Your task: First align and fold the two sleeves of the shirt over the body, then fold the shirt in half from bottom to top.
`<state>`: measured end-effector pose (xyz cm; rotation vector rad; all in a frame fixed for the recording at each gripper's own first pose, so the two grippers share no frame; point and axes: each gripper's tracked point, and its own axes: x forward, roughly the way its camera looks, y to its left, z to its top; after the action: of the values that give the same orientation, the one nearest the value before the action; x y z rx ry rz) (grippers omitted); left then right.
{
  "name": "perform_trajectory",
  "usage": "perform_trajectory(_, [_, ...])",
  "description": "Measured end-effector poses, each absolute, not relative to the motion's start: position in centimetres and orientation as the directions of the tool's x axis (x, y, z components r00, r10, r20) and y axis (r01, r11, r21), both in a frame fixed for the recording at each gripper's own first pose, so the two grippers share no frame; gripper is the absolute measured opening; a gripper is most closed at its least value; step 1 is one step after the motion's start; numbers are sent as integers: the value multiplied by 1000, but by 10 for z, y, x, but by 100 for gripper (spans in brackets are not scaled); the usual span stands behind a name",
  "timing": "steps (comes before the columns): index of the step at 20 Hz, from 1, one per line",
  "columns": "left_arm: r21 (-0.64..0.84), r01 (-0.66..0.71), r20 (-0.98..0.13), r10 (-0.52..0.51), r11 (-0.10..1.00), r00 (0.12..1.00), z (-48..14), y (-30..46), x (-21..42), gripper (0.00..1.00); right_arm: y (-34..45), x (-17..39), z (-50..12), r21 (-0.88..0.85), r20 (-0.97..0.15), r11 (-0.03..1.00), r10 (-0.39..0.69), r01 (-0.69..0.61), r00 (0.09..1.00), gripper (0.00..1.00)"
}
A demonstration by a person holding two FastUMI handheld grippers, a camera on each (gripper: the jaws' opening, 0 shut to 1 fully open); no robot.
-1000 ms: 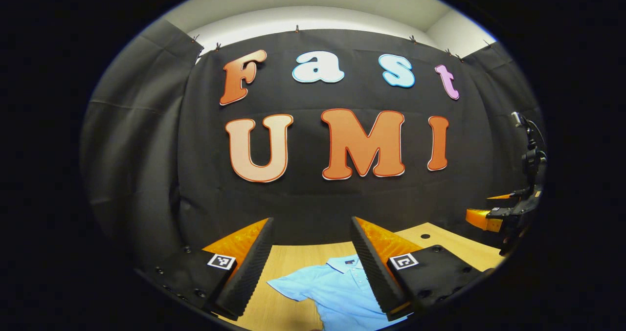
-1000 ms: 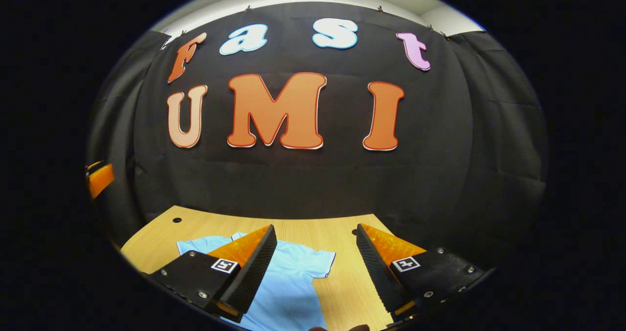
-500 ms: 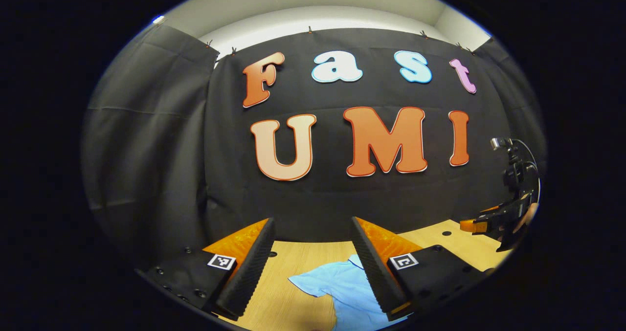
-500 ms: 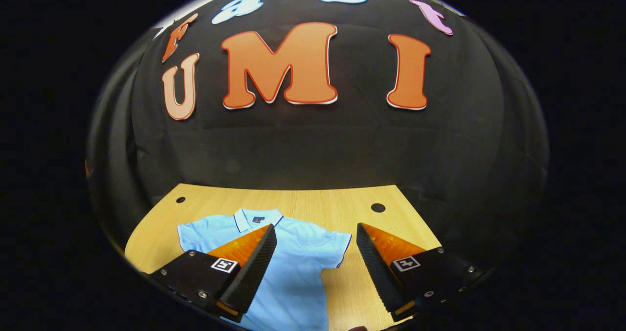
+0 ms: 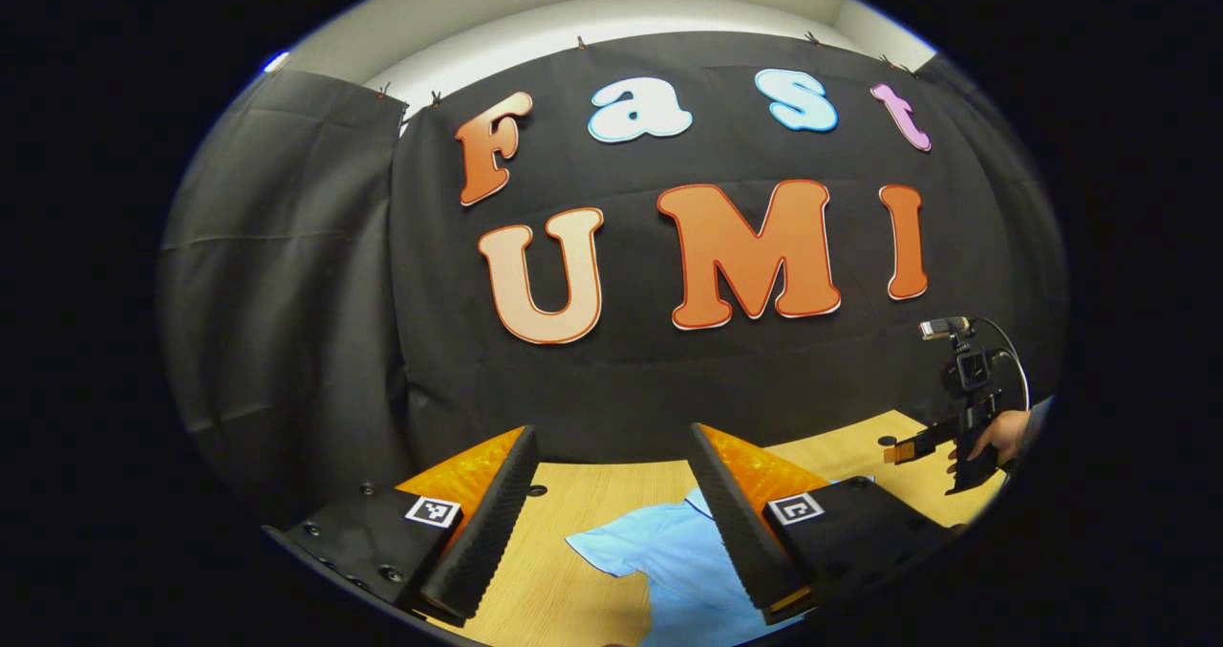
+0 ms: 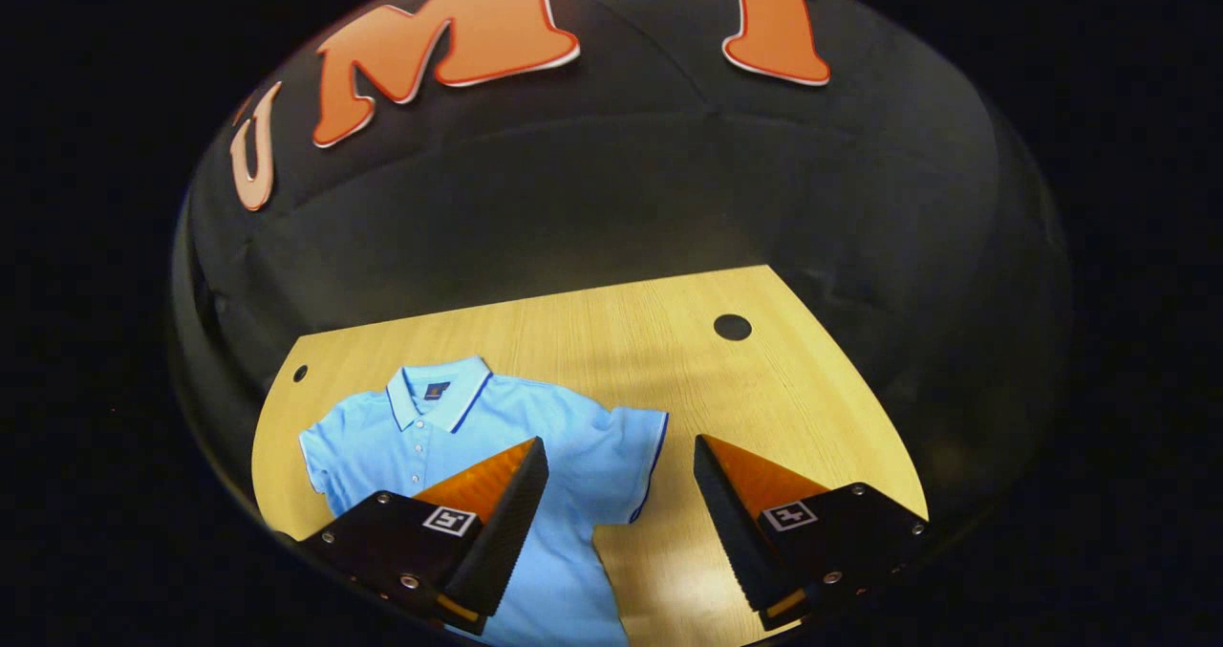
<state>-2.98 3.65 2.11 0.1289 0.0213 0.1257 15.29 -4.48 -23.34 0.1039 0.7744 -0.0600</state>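
Observation:
A light blue polo shirt (image 6: pixel 497 437) lies flat on the wooden table (image 6: pixel 669 360), collar toward the far wall, both short sleeves spread out. In the right gripper view my right gripper (image 6: pixel 621 523) hangs open above the shirt's right sleeve (image 6: pixel 635 456), nothing between its fingers. In the left gripper view my left gripper (image 5: pixel 611 523) is open above the shirt's left sleeve (image 5: pixel 621 547), with the shirt (image 5: pixel 678 571) partly hidden behind one finger. Farther off at the right edge of that view, a hand holds the right gripper (image 5: pixel 917 451).
The table has round cable holes, one at the far right (image 6: pixel 732 327) and one at the far left (image 6: pixel 300 374). Black cloth walls close the booth behind and beside the table. Bare wood stretches to the right of the shirt (image 6: pixel 812 418).
The right gripper has tilted down and moved toward the table, so the whole upper shirt now shows. The left gripper has shifted slightly; the shirt stays flat and untouched.

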Motion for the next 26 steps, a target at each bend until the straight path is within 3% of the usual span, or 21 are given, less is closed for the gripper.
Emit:
perform_trajectory(6, [156,-160,-69,173,975,983,14,24,-22,100,-54,179,-285,10,-804,997,-35,72,594,91])
perform_trajectory(7, [160,-169,-79,183,973,980,13,23,-20,100,-56,181,-292,7,-821,997,-40,80,569,84])
perform_trajectory(8, [168,-187,-87,204,968,975,10,24,-22,100,-55,183,-300,12,-836,996,-39,89,548,89])
perform_trajectory(13, [156,-223,-143,245,962,959,-4,22,-20,100,-55,182,-336,6,-897,995,-41,104,440,78])
perform_trajectory(14, [155,-228,-148,251,961,957,-5,22,-20,100,-59,182,-342,-11,-904,994,-57,112,423,71])
perform_trajectory(15, [158,-236,-152,260,959,954,-6,22,-19,100,-59,182,-348,-19,-910,993,-65,115,410,76])
perform_trajectory(17, [162,-247,-160,272,955,949,-7,23,-21,100,-58,178,-355,-11,-926,992,-57,125,373,73])
perform_trajectory(22, [152,-276,-184,302,949,935,-16,28,-27,100,-44,170,-379,19,-964,988,-24,156,266,56])
perform_trajectory(23, [152,-286,-184,311,946,932,-16,29,-28,100,-45,176,-379,22,-960,988,-22,155,280,53])
perform_trajectory(25, [147,-301,-192,326,942,926,-19,33,-32,100,-48,175,-380,-12,-964,988,-52,153,260,42])
perform_trajectory(26, [143,-306,-196,330,941,924,-20,34,-33,100,-44,178,-381,-15,-965,989,-53,147,257,31])
